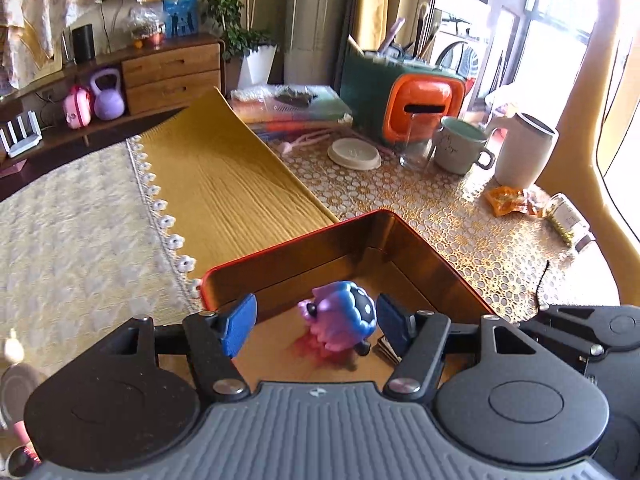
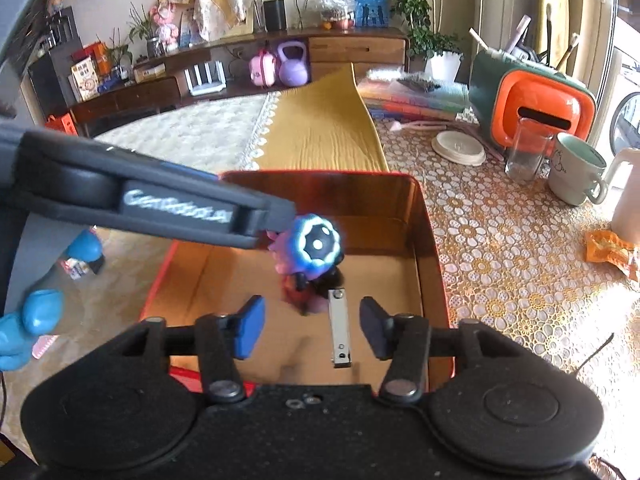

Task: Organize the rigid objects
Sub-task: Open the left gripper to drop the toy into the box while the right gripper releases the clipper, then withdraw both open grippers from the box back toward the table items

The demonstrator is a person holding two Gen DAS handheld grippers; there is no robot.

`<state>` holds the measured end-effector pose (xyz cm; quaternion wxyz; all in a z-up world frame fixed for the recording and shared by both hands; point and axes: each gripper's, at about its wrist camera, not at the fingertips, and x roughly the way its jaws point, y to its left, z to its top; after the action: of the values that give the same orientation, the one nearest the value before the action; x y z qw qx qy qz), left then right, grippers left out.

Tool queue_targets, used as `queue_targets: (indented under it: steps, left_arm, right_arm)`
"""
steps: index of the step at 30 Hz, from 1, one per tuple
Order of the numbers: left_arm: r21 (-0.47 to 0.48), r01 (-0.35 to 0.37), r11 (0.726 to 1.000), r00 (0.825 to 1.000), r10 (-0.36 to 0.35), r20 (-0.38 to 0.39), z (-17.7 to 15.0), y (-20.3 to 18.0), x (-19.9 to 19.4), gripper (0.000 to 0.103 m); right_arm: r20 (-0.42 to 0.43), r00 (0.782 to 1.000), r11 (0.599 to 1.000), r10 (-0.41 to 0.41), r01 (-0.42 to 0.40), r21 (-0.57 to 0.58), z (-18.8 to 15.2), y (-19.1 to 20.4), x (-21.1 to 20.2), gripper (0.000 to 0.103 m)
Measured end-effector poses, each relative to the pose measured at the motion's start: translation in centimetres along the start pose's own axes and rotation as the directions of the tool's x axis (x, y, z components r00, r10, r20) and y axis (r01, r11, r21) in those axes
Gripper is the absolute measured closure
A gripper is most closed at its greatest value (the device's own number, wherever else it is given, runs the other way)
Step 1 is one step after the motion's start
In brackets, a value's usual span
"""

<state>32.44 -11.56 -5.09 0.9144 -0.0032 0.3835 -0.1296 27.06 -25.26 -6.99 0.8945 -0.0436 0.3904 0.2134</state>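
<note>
Your left gripper [image 1: 316,322] is released, its blue pads clear of the purple-and-blue plastic toy figure [image 1: 340,318] standing inside the red-rimmed rectangular metal tin [image 2: 434,248]. Your right gripper [image 2: 312,326] is released too, above a flat silver metal clip [image 2: 340,330] lying on the tin's floor.

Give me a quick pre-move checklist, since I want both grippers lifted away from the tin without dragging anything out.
1. Toy figure inside red tin: ok.
2. Left gripper pads clear of the toy: ok, gaps on both sides.
3. Right gripper open: ok.
4. Metal clip released onto the tin floor: ok, neither pad touches it.
5. Toy standing stably: cannot tell, blurred.
6. Glass and mug away from the tin: ok.
</note>
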Motion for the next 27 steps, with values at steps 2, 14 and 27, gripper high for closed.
queue_targets:
  steps: [2,14,27]
  left_arm:
    - [0.0,0.0,1.0,1.0,0.0,0.015,-0.4,0.4,-1.3,0.037]
    - [-0.003,-0.003,1.0,0.996,0.003,0.09,-3.6,3.3,-9.1,0.037]
    - [-0.078,-0.054,0.995,0.985,0.066,0.158,-8.1,9.1,-16.3,0.035]
  right_arm:
    - [0.008,1.0,1.0,0.003,-0.003,0.005,0.0,0.3,-0.5,0.046]
    - [0.065,0.997,0.998,0.049,-0.051,0.026,-0.8,3.6,-4.7,0.033]
    - [0.104,0.986,0.991,0.133,-0.13,-0.041,-2.1,9.8,-7.1,0.018]
